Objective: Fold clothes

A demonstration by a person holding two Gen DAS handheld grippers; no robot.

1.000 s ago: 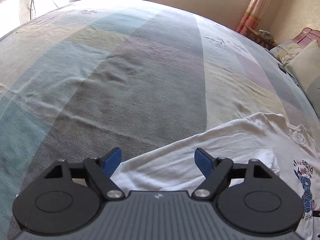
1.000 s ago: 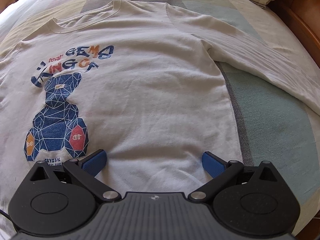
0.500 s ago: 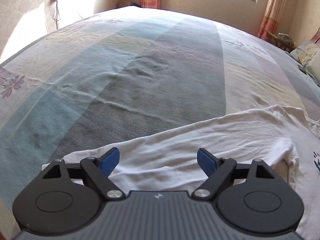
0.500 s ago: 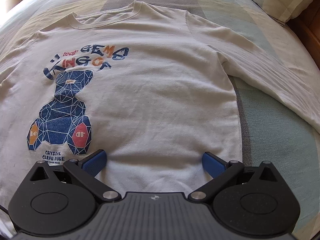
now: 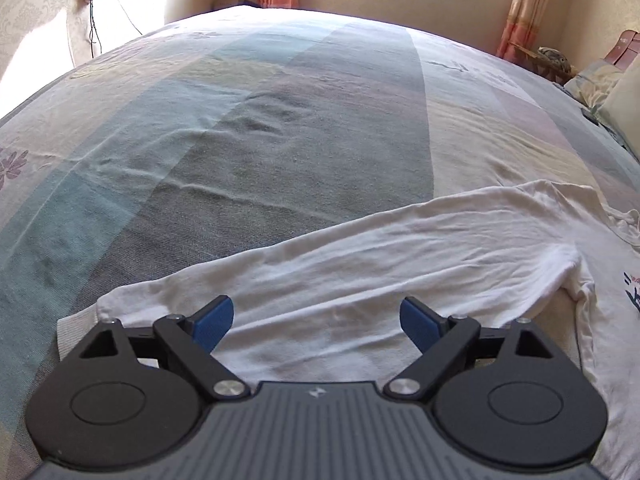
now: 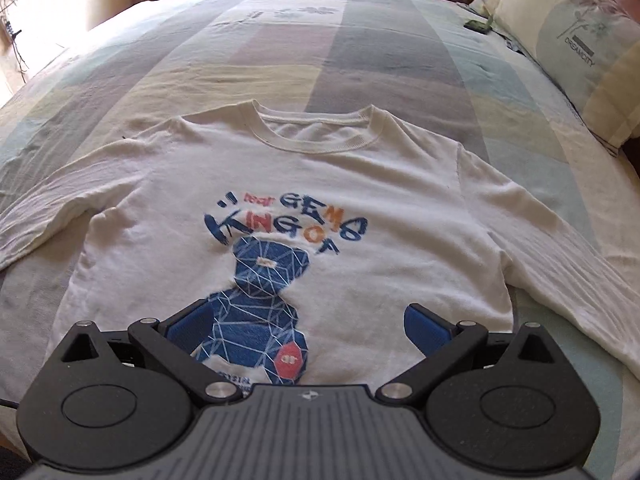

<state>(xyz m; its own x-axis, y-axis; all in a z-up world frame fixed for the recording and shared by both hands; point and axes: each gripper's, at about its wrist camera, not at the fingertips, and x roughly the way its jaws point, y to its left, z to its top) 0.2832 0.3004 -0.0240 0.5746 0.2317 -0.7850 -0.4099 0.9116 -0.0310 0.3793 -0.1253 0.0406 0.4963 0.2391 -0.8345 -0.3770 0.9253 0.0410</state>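
A white long-sleeved shirt (image 6: pixel 360 200) with a blue bear print lies face up and flat on the bed, collar toward the far end, both sleeves spread out. In the left wrist view its left sleeve (image 5: pixel 360 264) stretches across the bedspread, cuff at the near left. My left gripper (image 5: pixel 316 320) hovers just over that sleeve near the cuff, its jaws opening, nothing pressed between the blue pads. My right gripper (image 6: pixel 304 324) hangs open above the lower chest of the shirt, over the bear print, holding nothing.
The striped pastel bedspread (image 5: pixel 280 120) stretches beyond the shirt. Pillows (image 6: pixel 572 40) lie at the right, with a small dark object (image 6: pixel 478 25) beside them. Orange curtains (image 5: pixel 520 4) and walls stand beyond the bed's far edge.
The right gripper has risen and swung left, so the whole shirt front now shows. The left gripper has slid along the sleeve toward the cuff, and its jaws stand a little wider.
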